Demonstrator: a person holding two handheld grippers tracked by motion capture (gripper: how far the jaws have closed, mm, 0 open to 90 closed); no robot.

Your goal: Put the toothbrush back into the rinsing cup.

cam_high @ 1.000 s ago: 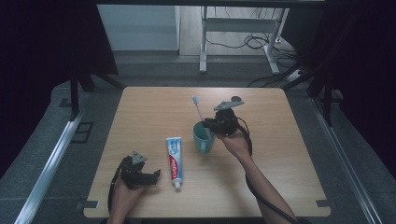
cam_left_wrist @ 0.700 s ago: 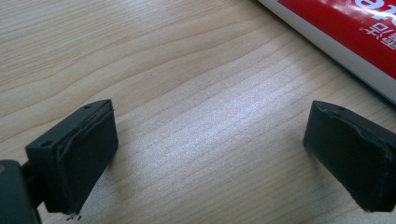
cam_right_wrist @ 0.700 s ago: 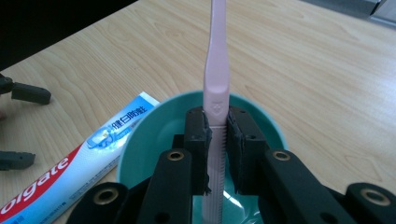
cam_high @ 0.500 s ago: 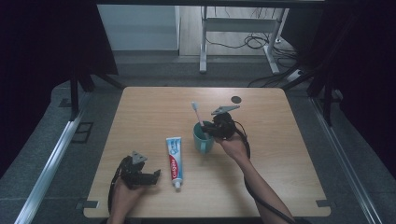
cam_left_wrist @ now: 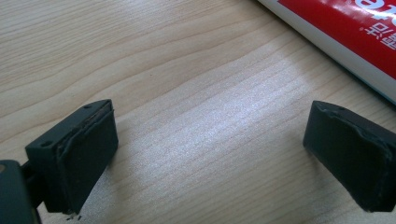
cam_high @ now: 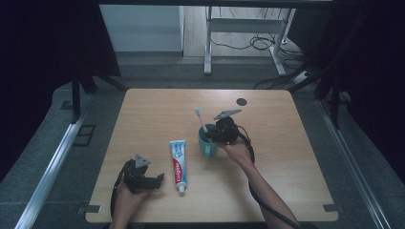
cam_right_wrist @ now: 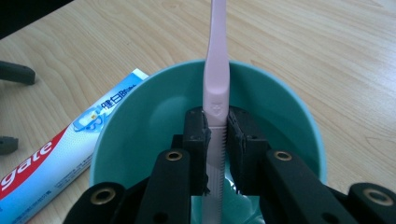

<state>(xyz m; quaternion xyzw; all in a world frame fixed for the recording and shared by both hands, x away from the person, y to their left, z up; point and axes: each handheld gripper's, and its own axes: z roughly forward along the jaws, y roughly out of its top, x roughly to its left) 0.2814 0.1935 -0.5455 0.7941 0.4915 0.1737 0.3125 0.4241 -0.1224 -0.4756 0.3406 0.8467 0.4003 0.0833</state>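
A teal cup [cam_high: 208,141] [cam_right_wrist: 140,121] stands upright mid-table. My right gripper [cam_high: 218,134] [cam_right_wrist: 216,140] is shut on a pale pink toothbrush [cam_high: 200,119] [cam_right_wrist: 215,79] and holds it over the cup, the handle's lower end down inside, the head pointing up and away. A red, white and blue toothpaste tube [cam_high: 177,160] [cam_left_wrist: 345,32] [cam_right_wrist: 46,154] lies flat just left of the cup. My left gripper [cam_high: 154,181] [cam_left_wrist: 210,154] rests low over bare wood near the front left, jaws wide apart with nothing between them; the tube lies just beyond its right jaw.
The wooden table [cam_high: 286,157] has a small dark round disc [cam_high: 241,101] near its far right edge. Table legs and cables stand on the floor beyond the far edge. A metal rail runs along the left side.
My right gripper has sunk toward the cup with the toothbrush, whose handle end now sits inside it. The left gripper has stayed in place.
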